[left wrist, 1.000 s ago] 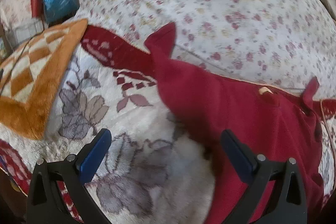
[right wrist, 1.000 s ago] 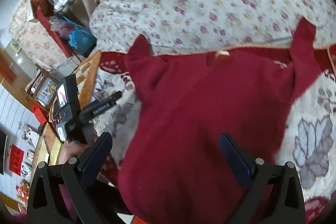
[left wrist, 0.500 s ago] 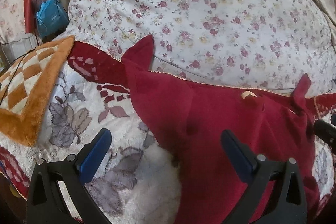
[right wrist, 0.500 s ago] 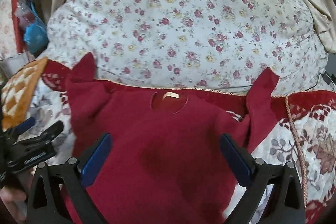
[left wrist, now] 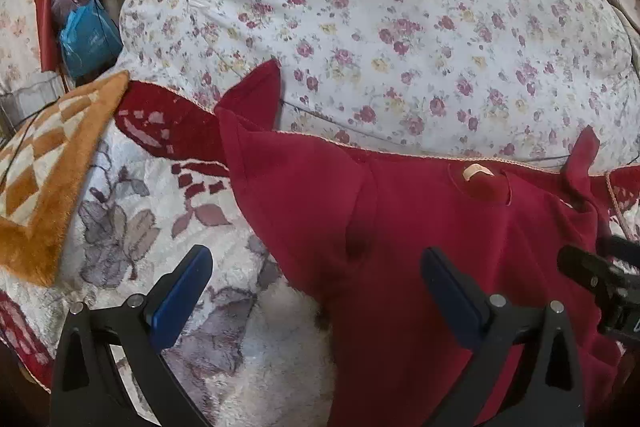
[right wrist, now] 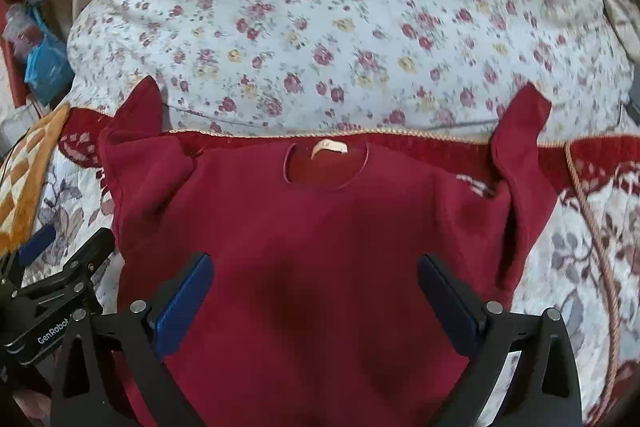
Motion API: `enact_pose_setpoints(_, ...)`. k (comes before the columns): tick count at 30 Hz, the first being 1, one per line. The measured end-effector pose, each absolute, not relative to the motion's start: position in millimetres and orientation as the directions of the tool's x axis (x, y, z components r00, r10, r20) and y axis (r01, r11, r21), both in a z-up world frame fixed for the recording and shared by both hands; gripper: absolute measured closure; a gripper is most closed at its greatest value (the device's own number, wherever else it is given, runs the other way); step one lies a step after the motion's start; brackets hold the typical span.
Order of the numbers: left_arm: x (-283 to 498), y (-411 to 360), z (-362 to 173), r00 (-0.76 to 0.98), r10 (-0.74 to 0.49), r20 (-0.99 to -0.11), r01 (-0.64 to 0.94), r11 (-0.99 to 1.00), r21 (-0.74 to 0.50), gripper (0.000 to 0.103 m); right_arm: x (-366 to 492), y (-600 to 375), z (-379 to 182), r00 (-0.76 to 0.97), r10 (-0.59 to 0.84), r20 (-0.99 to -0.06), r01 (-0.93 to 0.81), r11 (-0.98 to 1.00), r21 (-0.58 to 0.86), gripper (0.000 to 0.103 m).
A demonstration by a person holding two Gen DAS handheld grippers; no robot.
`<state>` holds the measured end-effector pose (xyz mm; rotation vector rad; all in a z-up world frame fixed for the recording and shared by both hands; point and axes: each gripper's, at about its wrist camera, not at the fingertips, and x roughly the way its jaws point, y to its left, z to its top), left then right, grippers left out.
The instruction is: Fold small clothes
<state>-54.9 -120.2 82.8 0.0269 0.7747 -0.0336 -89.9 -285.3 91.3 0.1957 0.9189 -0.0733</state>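
A small dark red sweater (right wrist: pixel 320 239) lies flat, front up, on a floral blanket (right wrist: pixel 592 259), neck hole with a pale label (right wrist: pixel 330 147) at the far side. Both sleeves point up against a flowered quilt. In the left wrist view the sweater (left wrist: pixel 420 235) fills the right half. My left gripper (left wrist: pixel 316 271) is open and empty over the sweater's left edge; it also shows in the right wrist view (right wrist: pixel 60 251). My right gripper (right wrist: pixel 316 279) is open and empty above the sweater's body; its tip shows in the left wrist view (left wrist: pixel 592 271).
A bulky flowered quilt (right wrist: pixel 344 19) rises behind the sweater. An orange checked cushion (left wrist: pixel 44 167) lies at the left. Blue and clear plastic bags (left wrist: pixel 86 35) and beige curtains sit at the far left.
Both grippers have drawn back and centred, so the whole sweater with both sleeves shows. The right gripper swung right to face the neck hole. Both stay open.
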Motion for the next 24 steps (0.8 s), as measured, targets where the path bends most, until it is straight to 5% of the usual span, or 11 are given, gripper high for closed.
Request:
enact_pose_setpoints(9,-49,-118,81,0.711,0.002,-0.703,0.031,0.999,0.034,0.000,-91,-319,84,0.540,0.284,-0.792,0.138,0.899,0.417,0.000)
enact_pose_setpoints(24,-45,-105,80,0.700,0.023,-0.714,-0.003,1.000,0.030,0.000,-74,-316,88,0.589,0.099,-0.802,0.103,0.975,0.196,0.000)
